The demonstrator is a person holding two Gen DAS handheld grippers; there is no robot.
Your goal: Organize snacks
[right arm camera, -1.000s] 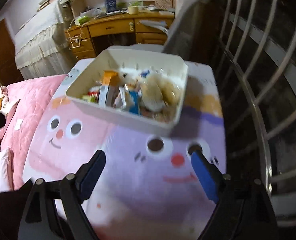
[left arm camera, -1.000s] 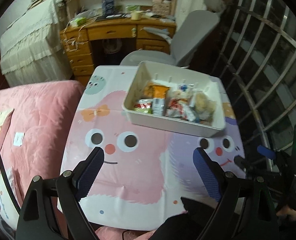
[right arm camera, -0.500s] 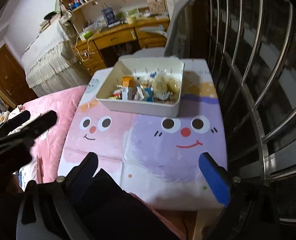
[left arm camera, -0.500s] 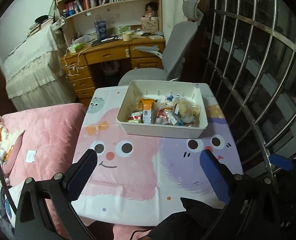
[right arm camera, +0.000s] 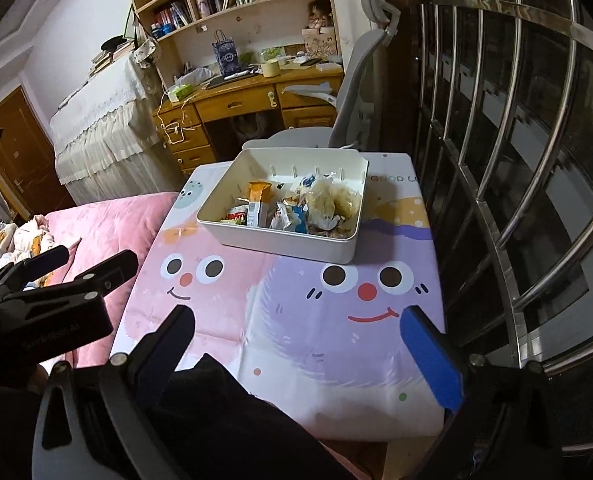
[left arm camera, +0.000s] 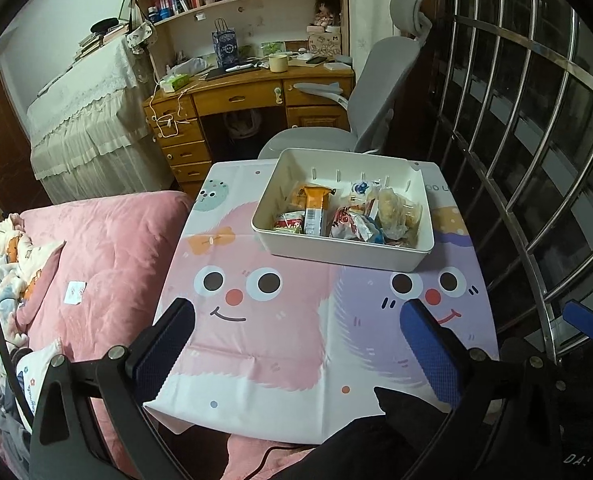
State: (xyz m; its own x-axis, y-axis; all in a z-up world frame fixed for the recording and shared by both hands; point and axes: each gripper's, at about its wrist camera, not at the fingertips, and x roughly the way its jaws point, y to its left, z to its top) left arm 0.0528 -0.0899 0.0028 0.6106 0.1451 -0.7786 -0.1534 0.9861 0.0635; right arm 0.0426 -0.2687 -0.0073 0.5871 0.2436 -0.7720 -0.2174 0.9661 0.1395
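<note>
Both tongs have pulled back and risen from the white bin since the earlier frames, so the whole cartoon cloth now shows where a second ago only its near part did; their jaws have just been opening, with nothing between them.

The left tongs (left arm camera: 296, 328) stand wide and empty above the near edge of the worktop (left arm camera: 296, 344), pointing steeply down toward the pink face on the cloth; the right tongs (right arm camera: 296, 332) stand equally wide and empty over the purple face; in the right view the left tongs appear at the left edge, partly cut off by the frame, and the hands holding both are hidden.

One white bin (left arm camera: 376, 256) sits on the far part of the worktop, just in front of one grey chair (left arm camera: 376, 92); the snacks (left arm camera: 352, 216) all lie inside it, heaped toward the near and right side; an orange packet (left arm camera: 316, 204) leans upright in the middle, and a clear bag of pale pieces (left arm camera: 396, 212) lies at the right; the rest overlap too much to count or name, and the near wall of the bin hides their lower parts.

A dark shape at the bottom of both views covers the near edge of the cloth; I cannot tell what it is; a pink quilt (left arm camera: 108, 248) lies left of the worktop, and metal window bars (left arm camera: 536, 160) run along the right.
</note>
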